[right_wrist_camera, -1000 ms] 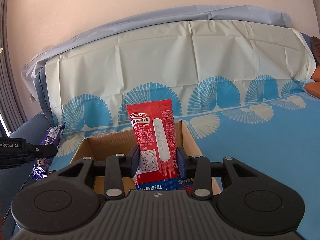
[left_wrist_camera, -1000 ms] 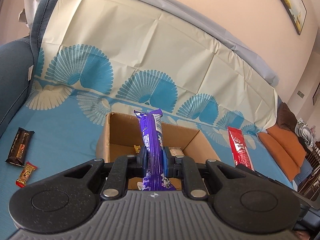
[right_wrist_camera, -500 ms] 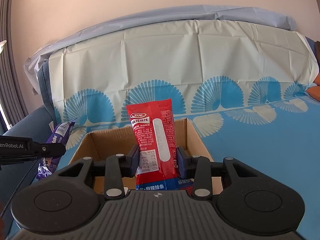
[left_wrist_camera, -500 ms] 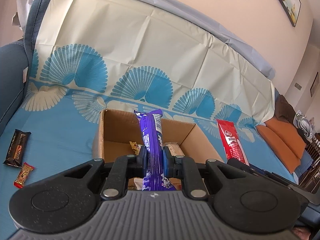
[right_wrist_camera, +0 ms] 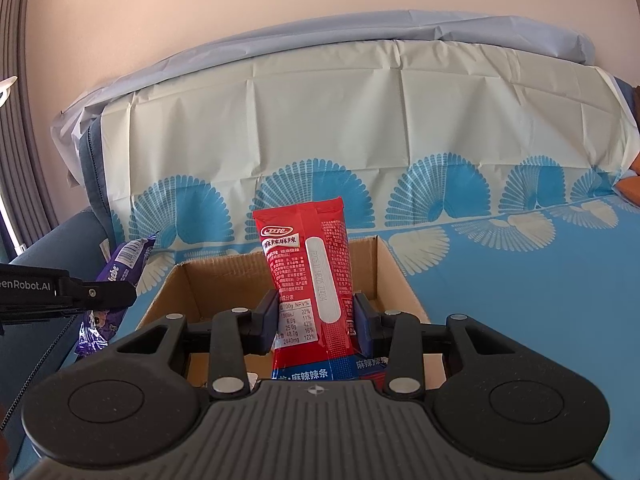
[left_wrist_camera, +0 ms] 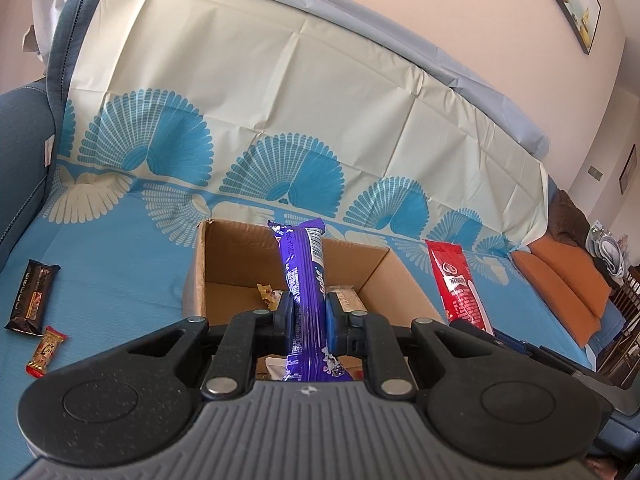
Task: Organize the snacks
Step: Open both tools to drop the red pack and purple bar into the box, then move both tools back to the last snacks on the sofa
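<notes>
1. My left gripper (left_wrist_camera: pixel 307 316) has its jaws pinched tight on the purple snack bar (left_wrist_camera: pixel 303 276), which stands upright over the open cardboard box (left_wrist_camera: pixel 208 280).
2. My right gripper (right_wrist_camera: pixel 316 320) clamps the red snack packet (right_wrist_camera: pixel 310 276), jaws set a little wider for its broader body, and it too stands above the box.
3. The box sits on the sofa's blue patterned cover (left_wrist_camera: pixel 120 264) and already has a few small snacks inside.
4. To do this well, I judge each snack should go low into the box before the jaws part, so neither tips over the rim.
5. One side at a time looks safer; both grippers crowd the same opening.
6. A dark bar (left_wrist_camera: pixel 30 298) and a small red candy (left_wrist_camera: pixel 46 350) lie on the cover left of the box, waiting.
</notes>
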Action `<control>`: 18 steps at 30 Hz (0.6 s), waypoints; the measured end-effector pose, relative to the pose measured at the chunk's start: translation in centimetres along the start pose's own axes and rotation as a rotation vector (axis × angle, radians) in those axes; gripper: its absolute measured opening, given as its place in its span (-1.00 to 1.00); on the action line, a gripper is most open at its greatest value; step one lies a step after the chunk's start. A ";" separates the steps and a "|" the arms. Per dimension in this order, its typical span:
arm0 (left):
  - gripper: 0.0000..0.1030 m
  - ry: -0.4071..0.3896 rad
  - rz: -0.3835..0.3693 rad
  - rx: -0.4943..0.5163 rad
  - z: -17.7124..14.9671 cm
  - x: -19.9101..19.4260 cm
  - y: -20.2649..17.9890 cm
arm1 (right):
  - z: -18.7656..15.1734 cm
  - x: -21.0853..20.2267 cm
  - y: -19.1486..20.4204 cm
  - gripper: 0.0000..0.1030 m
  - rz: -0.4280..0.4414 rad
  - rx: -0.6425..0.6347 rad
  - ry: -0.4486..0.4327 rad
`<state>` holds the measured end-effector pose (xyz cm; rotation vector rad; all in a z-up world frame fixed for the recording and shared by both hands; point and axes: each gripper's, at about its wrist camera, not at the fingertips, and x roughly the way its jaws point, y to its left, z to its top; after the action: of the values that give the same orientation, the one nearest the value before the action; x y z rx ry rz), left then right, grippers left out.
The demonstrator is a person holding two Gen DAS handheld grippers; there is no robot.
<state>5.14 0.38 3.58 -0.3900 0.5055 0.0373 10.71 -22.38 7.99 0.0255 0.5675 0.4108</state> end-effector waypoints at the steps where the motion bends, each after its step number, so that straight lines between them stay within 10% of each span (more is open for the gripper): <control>1: -0.68 -0.001 0.000 -0.001 0.0 0.0 0.0 | 0.0 0.1 -0.1 -0.22 0.002 0.000 0.003; 8: -0.67 -0.002 -0.020 0.001 0.1 -0.1 -0.2 | 0.1 0.4 -0.2 -0.15 0.020 -0.001 0.017; 12: -0.24 -0.018 -0.035 0.012 0.1 -0.5 -0.6 | 0.0 0.6 0.3 0.53 -0.002 -0.023 0.020; 18: -0.05 -0.054 -0.034 0.025 0.2 -0.9 -0.9 | -0.1 0.5 0.7 0.60 -0.010 -0.042 0.011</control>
<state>4.60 -0.33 4.53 -0.3720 0.4454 0.0087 10.80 -21.50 7.74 -0.0195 0.5691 0.4129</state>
